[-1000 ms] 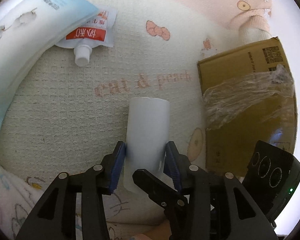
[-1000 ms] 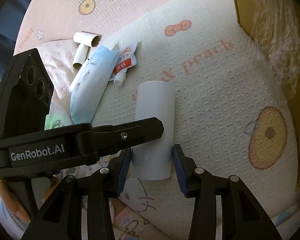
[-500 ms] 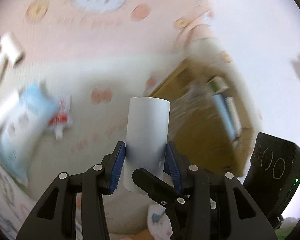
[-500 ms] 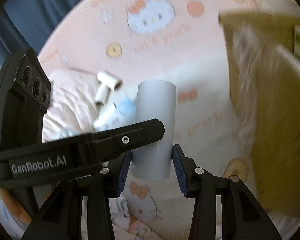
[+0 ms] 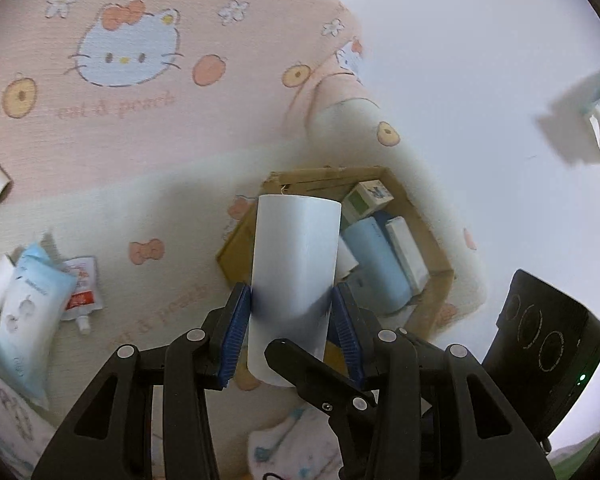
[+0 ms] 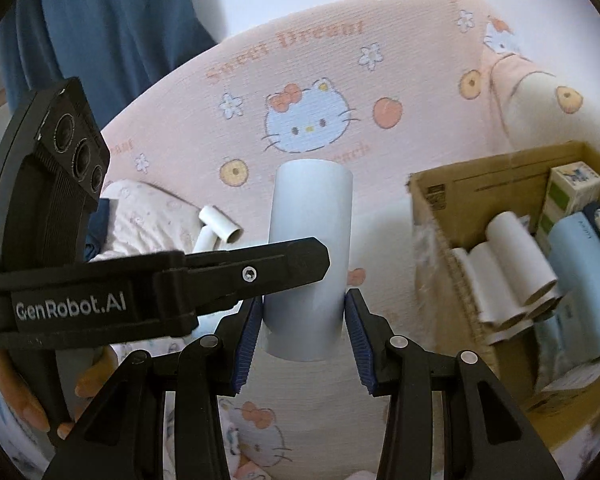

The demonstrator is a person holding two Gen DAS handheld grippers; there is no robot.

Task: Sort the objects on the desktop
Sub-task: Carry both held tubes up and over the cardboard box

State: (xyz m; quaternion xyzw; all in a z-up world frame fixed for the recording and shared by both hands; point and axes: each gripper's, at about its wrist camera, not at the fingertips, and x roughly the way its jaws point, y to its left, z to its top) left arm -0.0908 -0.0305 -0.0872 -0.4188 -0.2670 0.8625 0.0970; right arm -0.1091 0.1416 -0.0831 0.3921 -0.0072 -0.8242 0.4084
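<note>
**Both grippers clamped on one white tube above the bed**

Left wrist view: left gripper (image 5: 292,322) partly open, both blue pads (image 5: 236,330) pressed against the sides of a white tube (image 5: 296,264), gripping it near its lower end. Tube upright between the fingers, held clear of the patterned blanket (image 5: 148,128), with the open cardboard box (image 5: 428,280) behind and below it. In the box, a blue pack (image 5: 376,264) and small cartons side by side. Off to the left on the blanket, a blue pouch (image 5: 24,312) with a red-and-white spouted sachet (image 5: 82,292) just beside it. Across the lower tube, a black finger of the right gripper.

Right wrist view: right gripper (image 6: 304,334) likewise partly open, pads (image 6: 356,336) touching the same tube (image 6: 310,240) on both sides near its lower end. Left gripper's finger (image 6: 256,270) crossing the tube from the left, a hand (image 6: 28,404) wrapped around its handle. To the right, the box (image 6: 452,216) holding several paper rolls (image 6: 516,264). Two small loose rolls (image 6: 220,228) on the blanket behind.
</note>
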